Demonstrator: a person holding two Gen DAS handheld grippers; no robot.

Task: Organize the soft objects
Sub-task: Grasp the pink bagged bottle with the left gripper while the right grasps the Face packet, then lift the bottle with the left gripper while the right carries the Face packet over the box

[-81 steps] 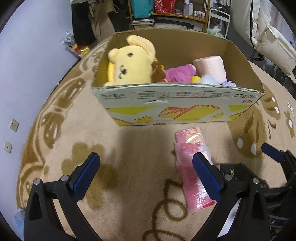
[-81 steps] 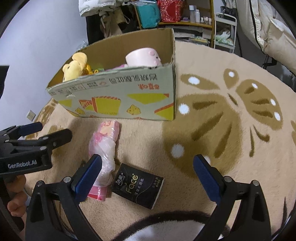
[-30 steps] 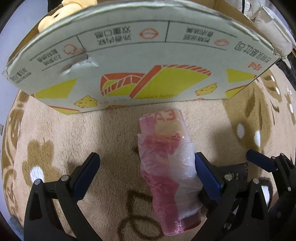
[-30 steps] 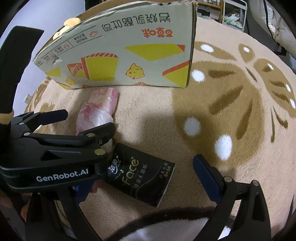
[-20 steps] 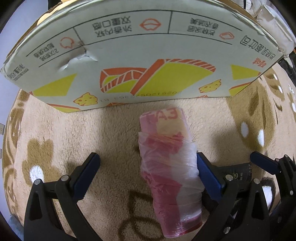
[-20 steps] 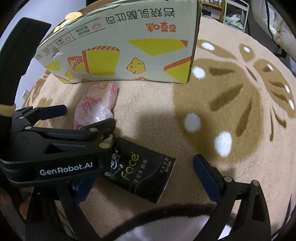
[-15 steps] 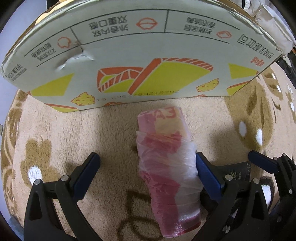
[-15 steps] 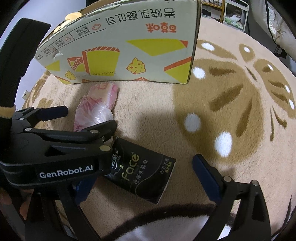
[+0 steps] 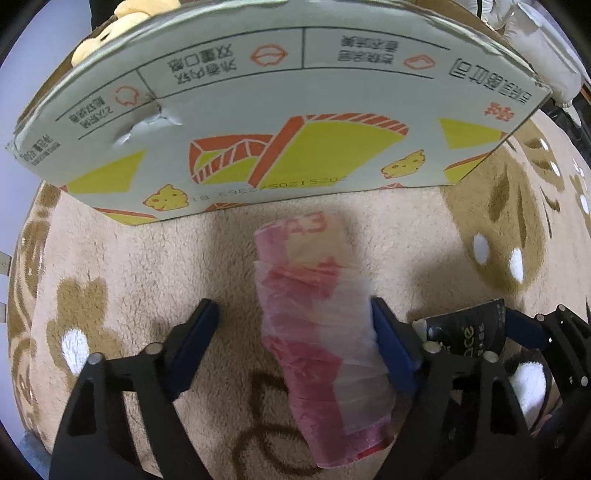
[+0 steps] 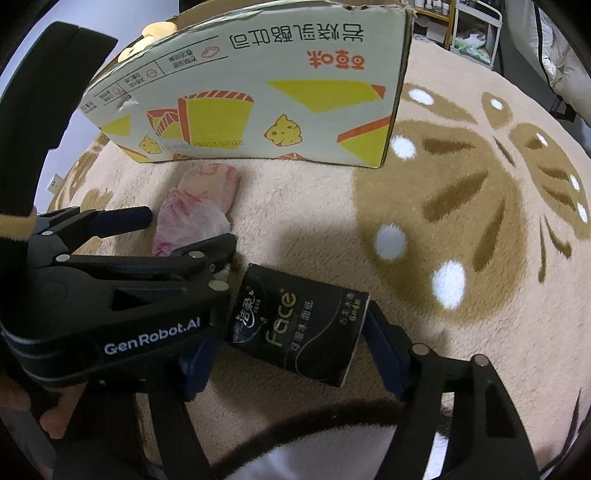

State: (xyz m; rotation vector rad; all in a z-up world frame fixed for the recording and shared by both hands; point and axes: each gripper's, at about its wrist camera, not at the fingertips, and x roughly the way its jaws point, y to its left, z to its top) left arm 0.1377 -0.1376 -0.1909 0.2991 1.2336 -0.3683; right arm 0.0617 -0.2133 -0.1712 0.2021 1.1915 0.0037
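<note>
A pink pack in crinkled clear plastic (image 9: 317, 325) lies on the carpet in front of the cardboard box (image 9: 280, 110). My left gripper (image 9: 293, 317) straddles it from above with jaws closing. The right pad touches the pack; the left pad stands a little apart. Beside it lies a black tissue pack (image 10: 299, 325) between the fingers of my right gripper (image 10: 288, 347), also closing. That gripper's right pad meets the pack's end. Its left pad, partly hidden behind the left gripper (image 10: 188, 229), sits just short of the other end.
The box wall (image 10: 258, 92) rises right behind both packs, and a yellow plush toy (image 9: 110, 29) peeks over its rim. A beige carpet with brown patterns (image 10: 461, 221) stretches to the right. Shelves and a rack (image 10: 476, 33) stand at the back right. A hand (image 10: 48, 424) holds the left gripper.
Both grippers' jaws have narrowed around their packs. The left gripper has sunk slightly towards the pink pack. The right gripper has stayed in place.
</note>
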